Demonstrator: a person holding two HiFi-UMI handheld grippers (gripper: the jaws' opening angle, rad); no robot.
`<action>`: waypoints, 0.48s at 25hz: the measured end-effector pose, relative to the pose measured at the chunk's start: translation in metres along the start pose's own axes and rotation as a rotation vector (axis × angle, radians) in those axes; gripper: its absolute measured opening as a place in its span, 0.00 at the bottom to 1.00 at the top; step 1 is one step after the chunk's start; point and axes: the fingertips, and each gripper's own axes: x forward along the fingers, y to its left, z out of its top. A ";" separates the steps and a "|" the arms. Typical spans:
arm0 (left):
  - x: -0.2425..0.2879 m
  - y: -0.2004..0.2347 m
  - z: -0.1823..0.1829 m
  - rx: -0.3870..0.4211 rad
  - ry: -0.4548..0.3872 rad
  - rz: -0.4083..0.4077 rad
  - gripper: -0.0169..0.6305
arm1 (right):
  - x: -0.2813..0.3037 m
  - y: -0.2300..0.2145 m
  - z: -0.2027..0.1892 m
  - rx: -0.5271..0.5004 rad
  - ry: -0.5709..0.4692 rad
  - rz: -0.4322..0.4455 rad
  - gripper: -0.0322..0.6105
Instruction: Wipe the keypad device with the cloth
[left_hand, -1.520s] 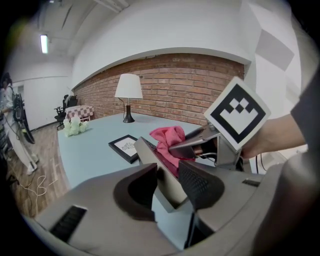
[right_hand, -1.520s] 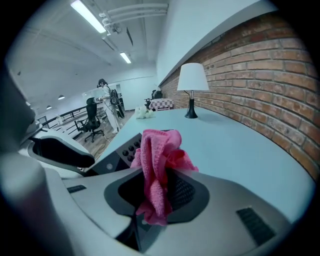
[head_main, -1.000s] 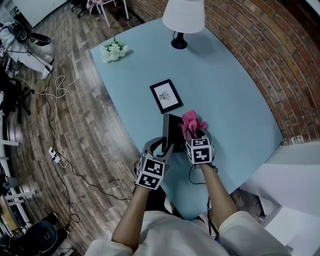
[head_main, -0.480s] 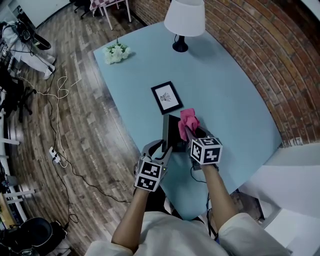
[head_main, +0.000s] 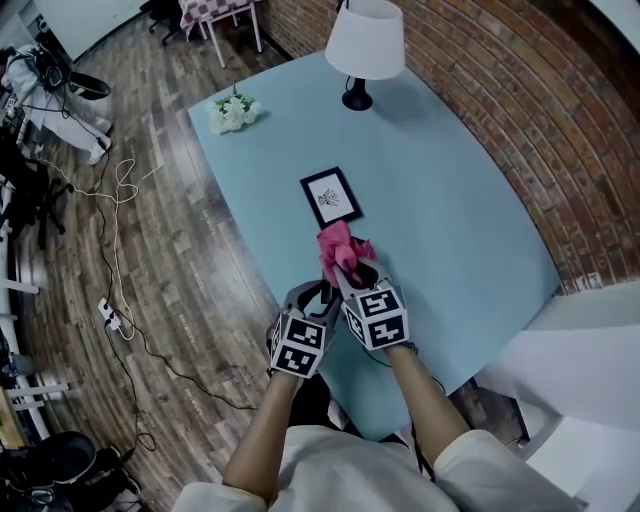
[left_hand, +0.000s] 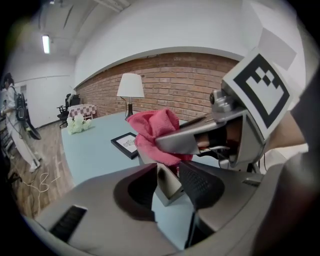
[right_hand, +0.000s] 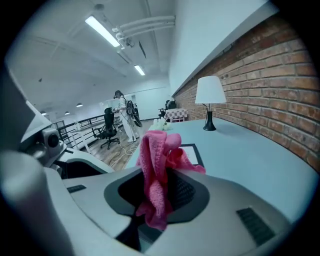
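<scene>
Right gripper view: right hand-held gripper (right_hand: 162, 187) pinches pink cloth (right_hand: 155, 150), soft, light, bunched. Left hand-held gripper (left_hand: 169, 172) clamps keypad device (left_hand: 166, 187) near picture frame (left_hand: 127, 143); likely rigid, slick, so grip its sides.

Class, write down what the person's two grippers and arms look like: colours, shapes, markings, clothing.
The left gripper and right gripper are alike: smooth grey shells, two dark jaws with ribbed pads, and each bears a cube of black-and-white square markers. The forearms are bare below pale, loose sleeves. A thin dark cable runs along the right forearm.
</scene>
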 end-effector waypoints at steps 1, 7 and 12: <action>0.000 0.000 0.000 -0.001 -0.002 -0.001 0.31 | 0.000 -0.001 -0.002 -0.003 -0.004 0.000 0.24; 0.001 -0.001 0.000 -0.009 -0.009 -0.005 0.31 | -0.002 -0.025 -0.027 0.091 0.024 -0.037 0.24; 0.002 -0.001 -0.001 -0.011 -0.012 -0.006 0.31 | 0.001 -0.042 -0.045 0.114 0.051 -0.076 0.24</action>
